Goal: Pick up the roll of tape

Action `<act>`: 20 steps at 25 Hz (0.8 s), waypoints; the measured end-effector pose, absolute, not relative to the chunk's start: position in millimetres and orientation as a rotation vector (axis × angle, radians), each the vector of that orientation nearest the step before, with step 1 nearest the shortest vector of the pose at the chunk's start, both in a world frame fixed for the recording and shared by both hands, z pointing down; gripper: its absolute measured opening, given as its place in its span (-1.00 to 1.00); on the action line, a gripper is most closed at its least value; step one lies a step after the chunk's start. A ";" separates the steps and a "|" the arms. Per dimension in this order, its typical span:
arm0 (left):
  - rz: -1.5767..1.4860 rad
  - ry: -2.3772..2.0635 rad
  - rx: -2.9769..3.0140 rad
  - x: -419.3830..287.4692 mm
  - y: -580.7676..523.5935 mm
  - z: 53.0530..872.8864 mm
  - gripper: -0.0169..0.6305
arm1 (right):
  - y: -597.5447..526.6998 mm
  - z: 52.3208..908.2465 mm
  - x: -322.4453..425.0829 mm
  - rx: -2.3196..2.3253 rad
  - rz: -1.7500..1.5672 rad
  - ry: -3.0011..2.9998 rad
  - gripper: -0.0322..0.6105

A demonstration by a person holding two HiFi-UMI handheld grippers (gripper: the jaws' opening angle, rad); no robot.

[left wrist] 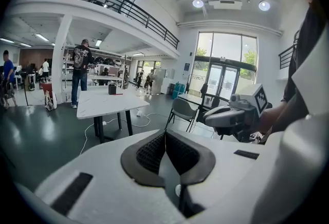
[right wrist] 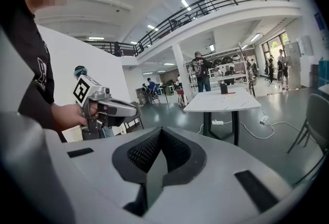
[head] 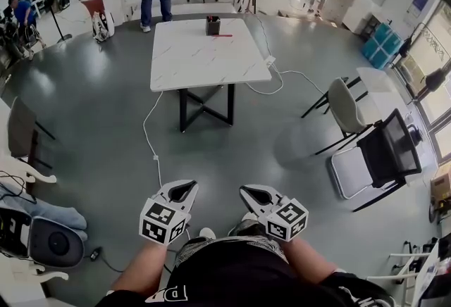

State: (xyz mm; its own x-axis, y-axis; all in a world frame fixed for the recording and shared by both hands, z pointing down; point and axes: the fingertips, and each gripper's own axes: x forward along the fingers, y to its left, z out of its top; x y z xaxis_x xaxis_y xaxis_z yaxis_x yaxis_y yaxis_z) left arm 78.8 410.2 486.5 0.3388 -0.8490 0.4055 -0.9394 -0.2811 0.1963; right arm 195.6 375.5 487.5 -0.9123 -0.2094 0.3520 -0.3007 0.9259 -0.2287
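The left tool (head: 182,191) and right tool (head: 257,194) are each pressed together on nothing, well apart from the far worktop (head: 204,59).

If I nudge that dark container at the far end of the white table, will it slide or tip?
The dark container looks squat, about as wide as tall, so it would probably slide rather than tip. The white table looks smooth-topped, so there is likely little friction to hold it. Its weight and contents are too distant to judge.
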 end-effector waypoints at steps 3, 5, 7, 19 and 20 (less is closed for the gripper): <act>0.293 -1.562 2.188 77.8 411.3 492.1 -0.89 | 377.7 490.5 193.4 0.360 0.411 -2.754 -0.89; 0.271 -1.548 2.184 78.6 409.0 493.0 -0.89 | 375.7 492.8 192.7 0.358 0.415 -2.751 -0.89; 0.248 -1.542 2.176 76.2 404.9 494.0 -0.89 | 370.3 494.5 190.7 0.364 0.420 -2.753 -0.89; 0.267 -1.569 2.132 57.3 360.0 495.8 -0.89 | 306.8 493.9 175.0 0.397 0.485 -2.783 -0.89; 0.271 -1.571 2.129 54.5 353.8 496.4 -0.89 | 300.3 494.0 171.3 0.392 0.486 -2.787 -0.89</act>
